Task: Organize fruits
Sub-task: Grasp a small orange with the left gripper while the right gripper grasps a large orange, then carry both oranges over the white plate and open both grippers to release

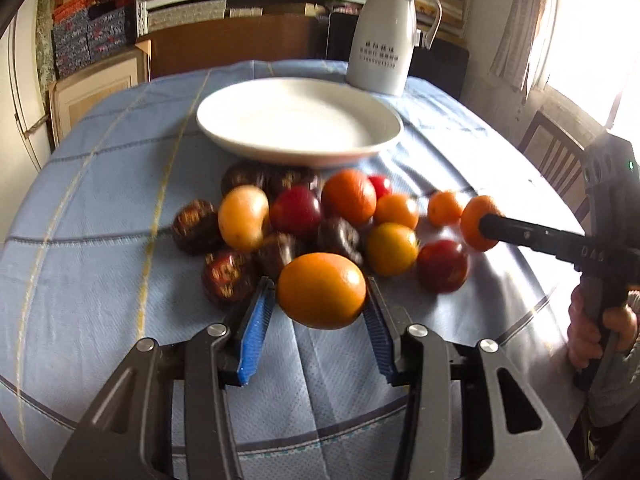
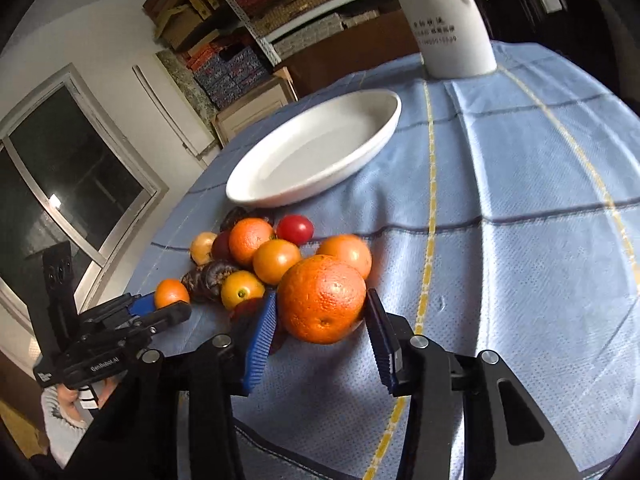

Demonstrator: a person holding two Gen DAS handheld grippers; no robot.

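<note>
Currently, left wrist view: left claw (image 1: pixel 321 294) is clamped on a smooth orange fruit (image 1: pixel 321 290), blue pads (image 1: pixel 256 326) pressing both sides, fruit lifted just clear of the blue checked cloth on the bench (image 1: pixel 100 208). Behind it sits the fruit pile (image 1: pixel 304 220): dark brown-purple ones, red ones, a yellow one, several orange ones, all loose on the cloth. White plate (image 1: pixel 298 122) lies just beyond the pile, nothing in it. White jug (image 1: pixel 386 28) stands behind the plate at the far edge. At right, the right claw (image 1: pixel 482 224) comes in from the side, gripping a small orange (image 1: pixel 476 222), near the pile's right end; a hand (image 1: pixel 600 328) holds its handle. Right wrist view: right claw (image 2: pixel 322 312) is closed on a rough-skinned orange (image 2: pixel 322 298), pads touching both flanks, fruit held above the cloth. Pile (image 2: pixel 256 256) is left and behind, plate (image 2: pixel 316 152) farther back, tilted in this view, jug (image 2: pixel 448 24) at top. Left claw (image 2: pixel 168 304) shows at lower left with an orange fruit (image 2: pixel 171 293) at its tips.
</note>
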